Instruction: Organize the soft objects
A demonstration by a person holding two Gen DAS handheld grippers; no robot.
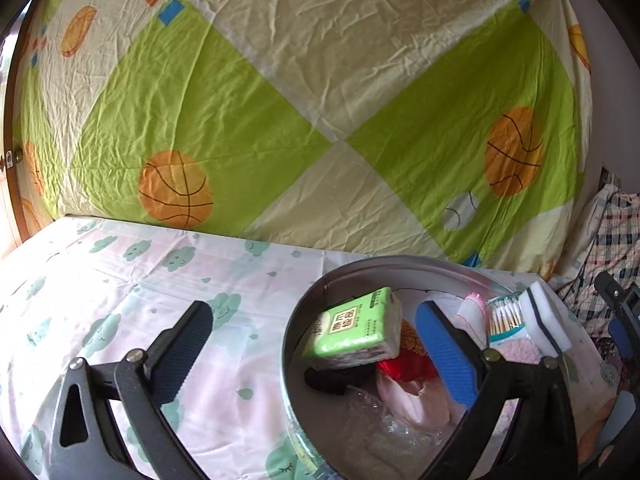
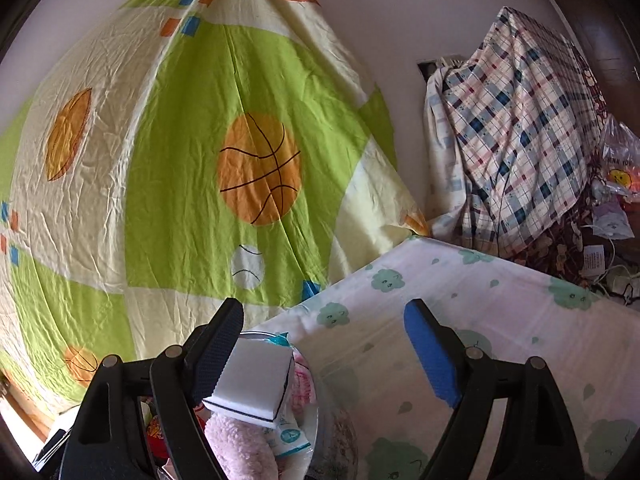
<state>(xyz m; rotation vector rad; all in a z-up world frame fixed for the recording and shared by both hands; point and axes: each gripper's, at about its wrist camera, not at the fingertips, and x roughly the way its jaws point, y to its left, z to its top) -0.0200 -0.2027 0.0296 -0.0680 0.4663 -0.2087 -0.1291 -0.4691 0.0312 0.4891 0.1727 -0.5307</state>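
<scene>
A round metal tin (image 1: 400, 260) stands on the cloud-print sheet. In it lie a green tissue pack (image 1: 352, 328), a red packet (image 1: 404, 364), a pink cloth (image 1: 404, 396), something black (image 1: 332, 378) and bubble wrap (image 1: 380, 428). At its right rim sit a cotton-swab pack (image 1: 506, 318), fluffy pink cloth (image 1: 516, 350) and a white sponge (image 1: 544, 316). My left gripper (image 1: 316, 348) is wide open and holds nothing, its blue finger inside the tin and its black finger outside. My right gripper (image 2: 324, 352) is open too; the sponge (image 2: 256, 380) lies against its black finger (image 2: 218, 352), free of the blue one.
A green and cream basketball-print sheet (image 1: 280, 100) hangs as a backdrop behind the surface. The cloud-print sheet (image 2: 480, 320) runs out to an edge on the right. Beyond that edge stand a heap under plaid cloth (image 2: 520, 140) and clutter with cables (image 2: 608, 248).
</scene>
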